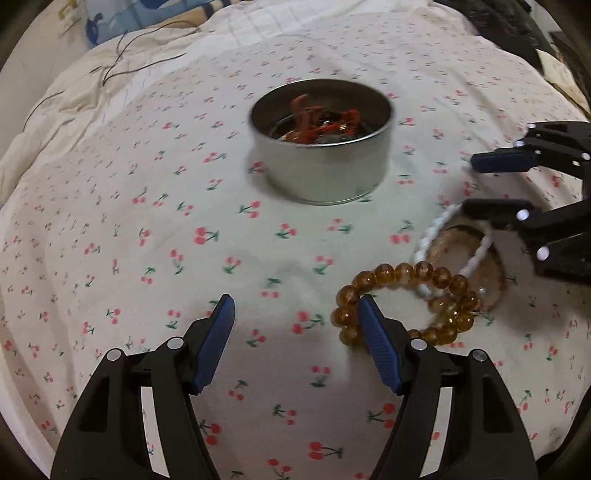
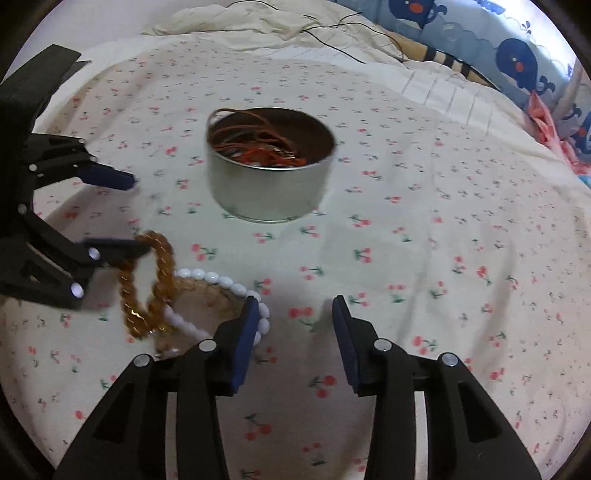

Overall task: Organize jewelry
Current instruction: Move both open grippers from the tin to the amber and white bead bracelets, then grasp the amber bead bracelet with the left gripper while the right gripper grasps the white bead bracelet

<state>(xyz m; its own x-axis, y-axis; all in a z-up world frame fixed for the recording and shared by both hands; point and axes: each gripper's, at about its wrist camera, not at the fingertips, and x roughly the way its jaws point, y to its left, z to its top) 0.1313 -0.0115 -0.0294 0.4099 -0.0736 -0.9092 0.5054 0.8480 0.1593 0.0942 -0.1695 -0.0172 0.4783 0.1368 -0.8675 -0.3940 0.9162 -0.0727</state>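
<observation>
A round metal tin (image 1: 321, 162) (image 2: 269, 184) with red cords inside stands on the cherry-print sheet. In front of it three pieces lie overlapped: an amber bead bracelet (image 1: 406, 271) (image 2: 162, 266), a white bead bracelet (image 1: 424, 240) (image 2: 218, 278) and a pale translucent bangle (image 1: 496, 288) (image 2: 199, 286). My left gripper (image 1: 295, 306) (image 2: 136, 214) is open, one fingertip against the amber beads and nothing between its pads. My right gripper (image 2: 295, 302) (image 1: 472, 184) is open too. One of its fingers rests at the white beads, with only sheet in the gap.
Behind the tin lies a crumpled cream duvet (image 1: 74, 96) with a thin black cable (image 1: 122, 55) across it. A whale-print pillow (image 2: 517, 59) sits at the back. Dark items (image 1: 517, 29) lie at the bed's far edge.
</observation>
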